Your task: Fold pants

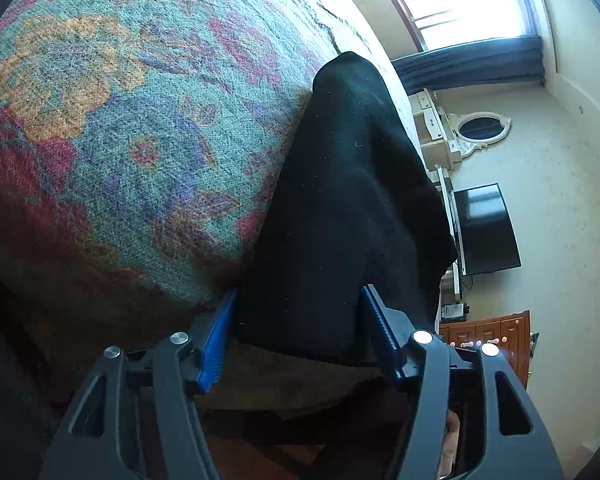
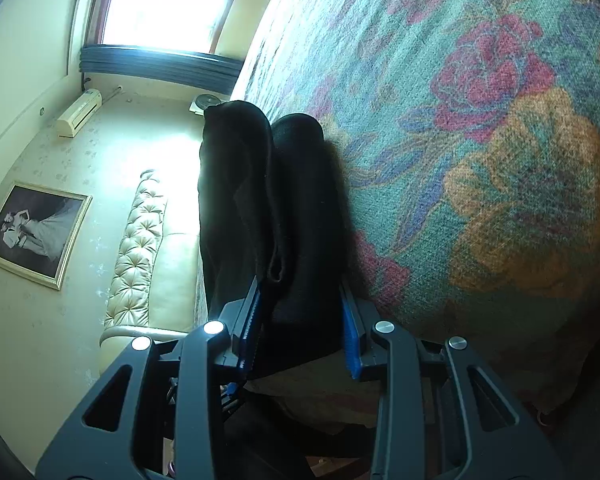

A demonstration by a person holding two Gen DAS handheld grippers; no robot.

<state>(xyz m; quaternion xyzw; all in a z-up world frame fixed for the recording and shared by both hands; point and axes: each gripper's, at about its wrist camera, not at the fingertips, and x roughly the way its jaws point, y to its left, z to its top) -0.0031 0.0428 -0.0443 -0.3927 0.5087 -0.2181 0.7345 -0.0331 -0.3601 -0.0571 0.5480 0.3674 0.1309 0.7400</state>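
Note:
The black pants (image 1: 352, 184) lie as a long dark strip along the edge of a bed covered by a flowered teal, red and orange spread (image 1: 120, 120). My left gripper (image 1: 299, 292) has the near end of the cloth between its blue pads (image 1: 220, 336), and the fabric fills the gap from pad to pad. In the right wrist view the pants (image 2: 300, 200) show as two side-by-side folds running away over the spread (image 2: 480, 160). My right gripper (image 2: 299, 284) holds the near end of the right fold, with both pads against the cloth.
Beyond the bed's edge are a dark television (image 1: 484, 228), a wooden drawer chest (image 1: 496, 336) and a white mirror stand (image 1: 480, 128). On the other side are a cream tufted sofa (image 2: 140, 240), a framed picture (image 2: 36, 232) and an air conditioner (image 2: 80, 112).

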